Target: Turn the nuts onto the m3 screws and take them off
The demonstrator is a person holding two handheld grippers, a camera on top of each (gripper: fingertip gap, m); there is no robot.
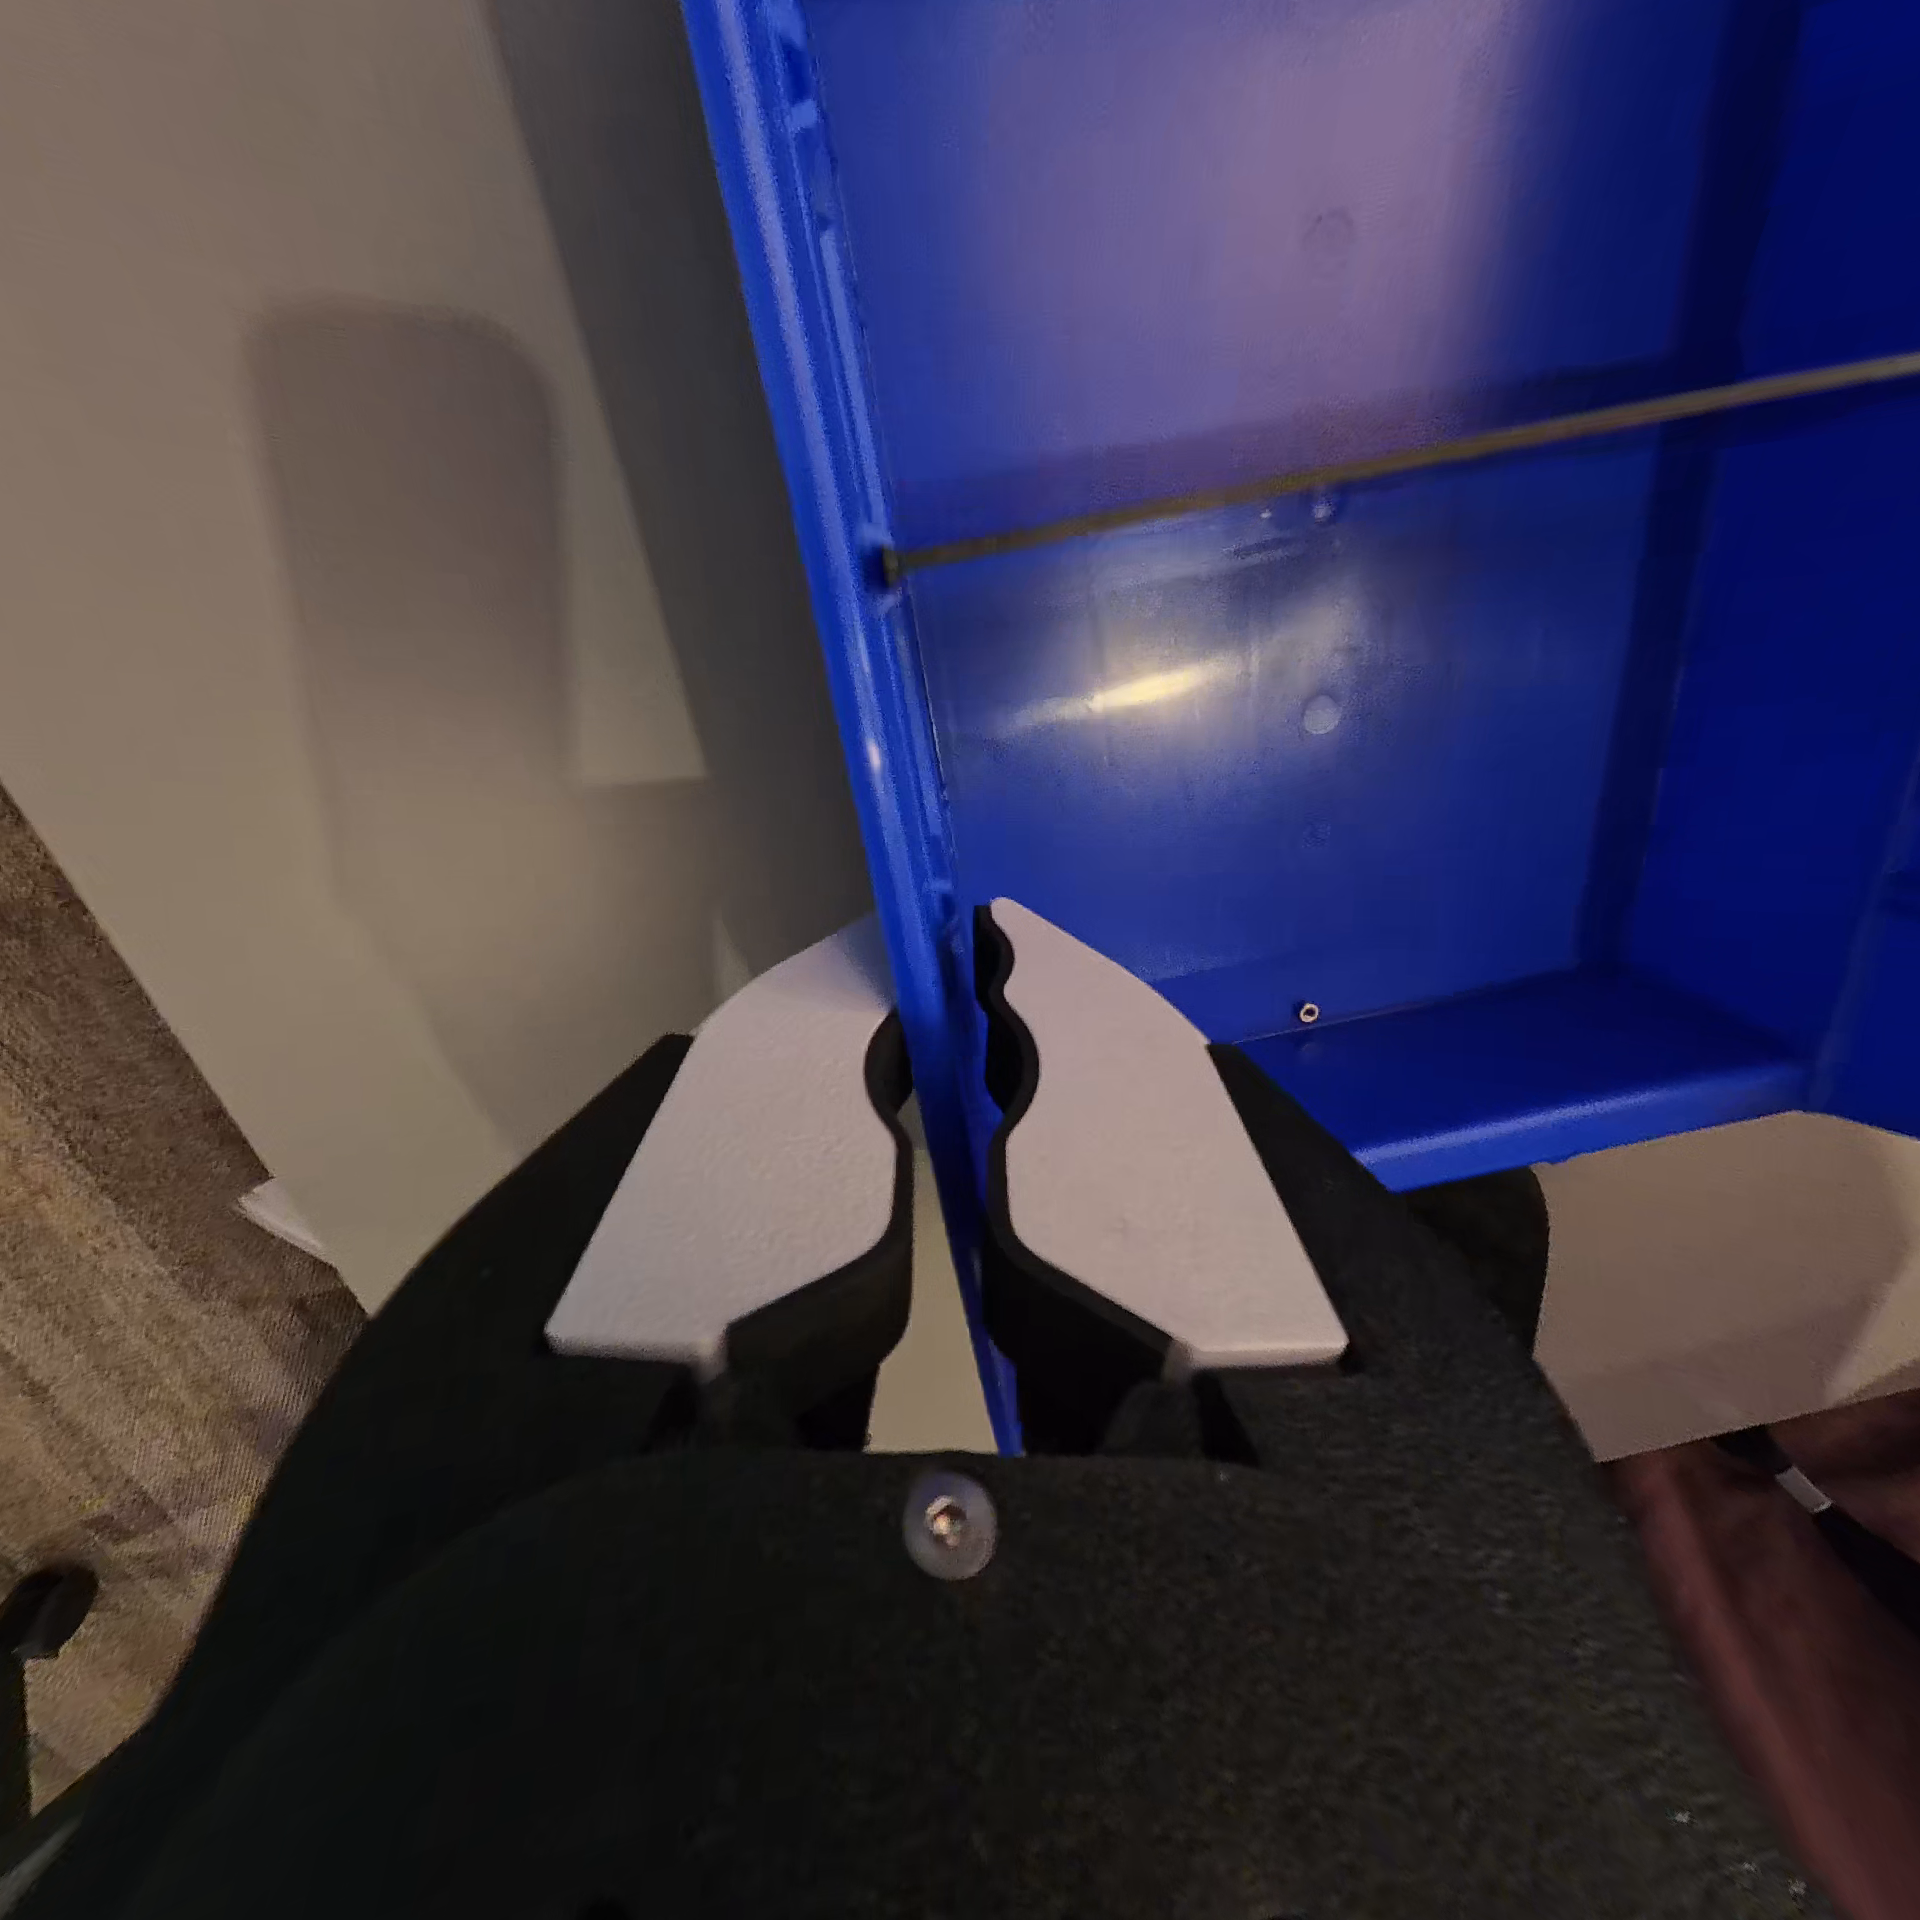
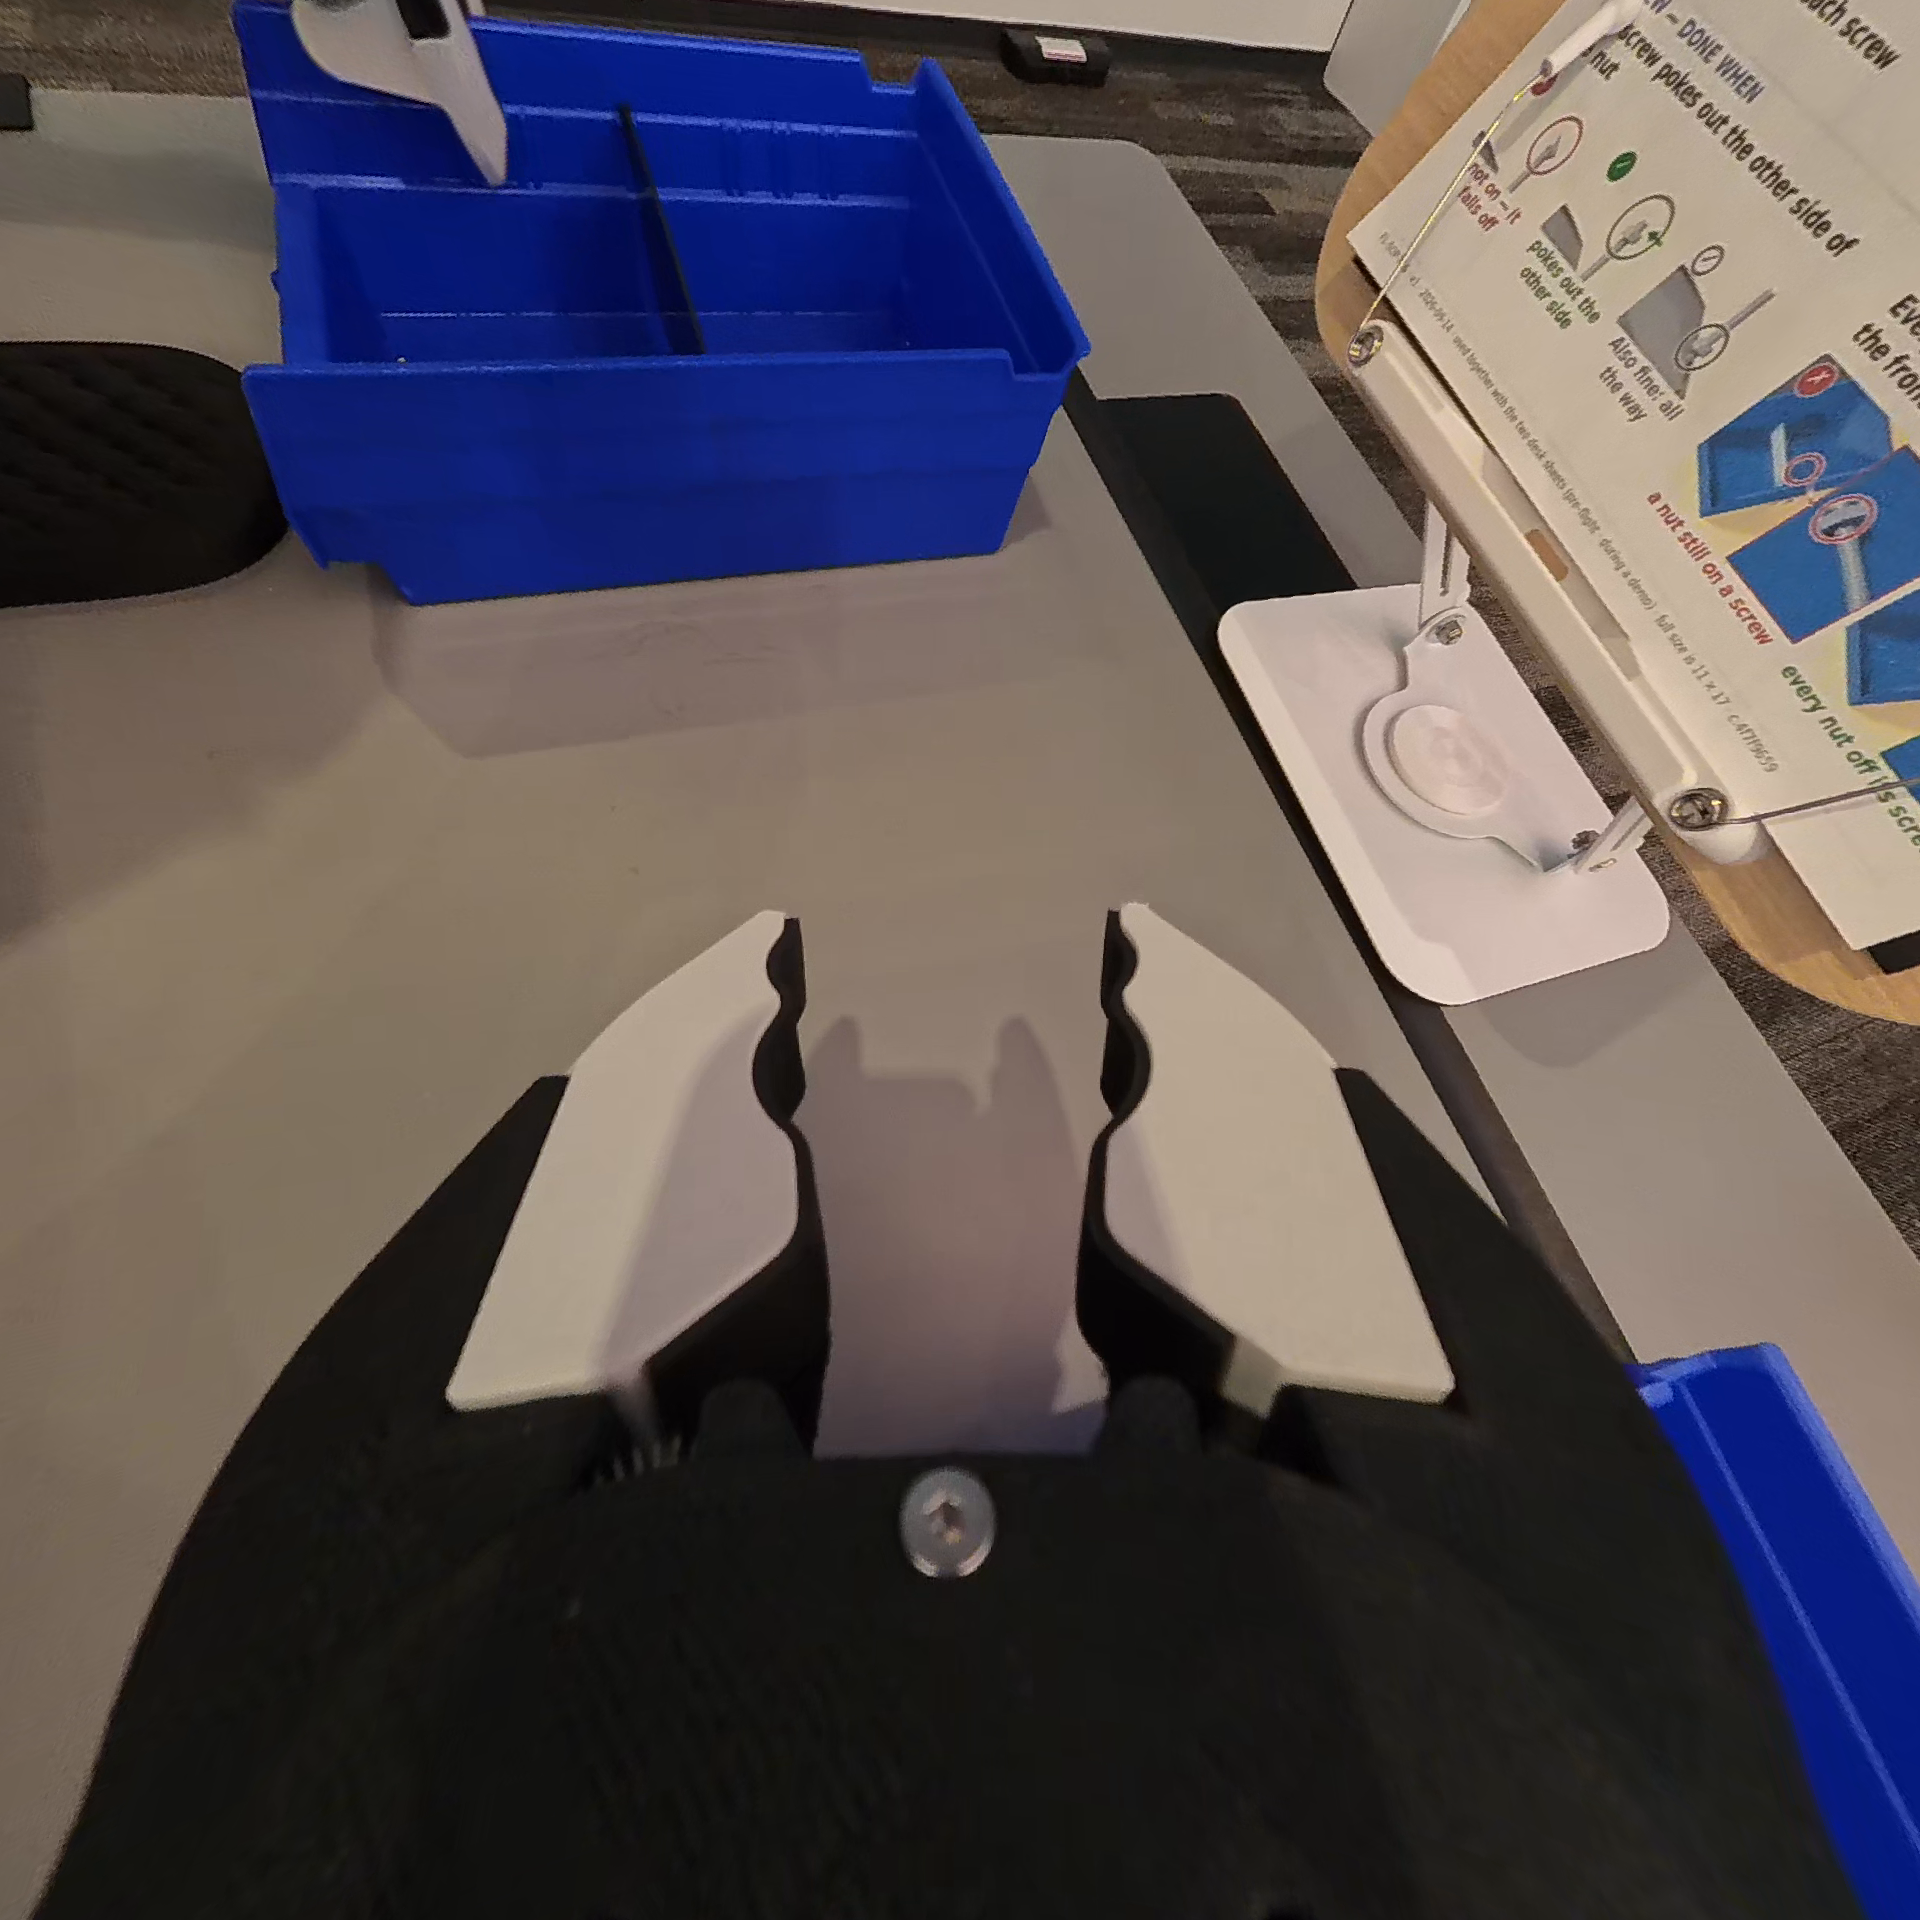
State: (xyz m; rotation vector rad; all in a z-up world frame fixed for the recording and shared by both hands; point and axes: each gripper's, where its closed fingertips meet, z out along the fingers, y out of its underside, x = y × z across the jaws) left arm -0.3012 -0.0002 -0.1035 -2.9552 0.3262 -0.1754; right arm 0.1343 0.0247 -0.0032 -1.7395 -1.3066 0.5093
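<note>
The left gripper is clamped on the side wall of the blue bin, one finger outside the wall and one inside, so it has hold of the bin itself rather than of any fastener. The right gripper hangs over the grey table, well short of the bin, with its jaws spread wide and nothing between them.

This looks like a bin-handling step: steadying or shifting the bin, with no threading under way. A single small nut lies on the bin floor near the front lip, just beside the left gripper's inner finger. No M3 screw can be made out in either view.

The next move likely calls for the right gripper to travel to the bin and narrow its jaws enough for so small a part.

Counted: two grippers, one visible nut, no screws, one black divider across the bin. A second blue bin edges in at the right gripper's side, and one instruction sheet on a white stand sits right of the first bin.
</note>
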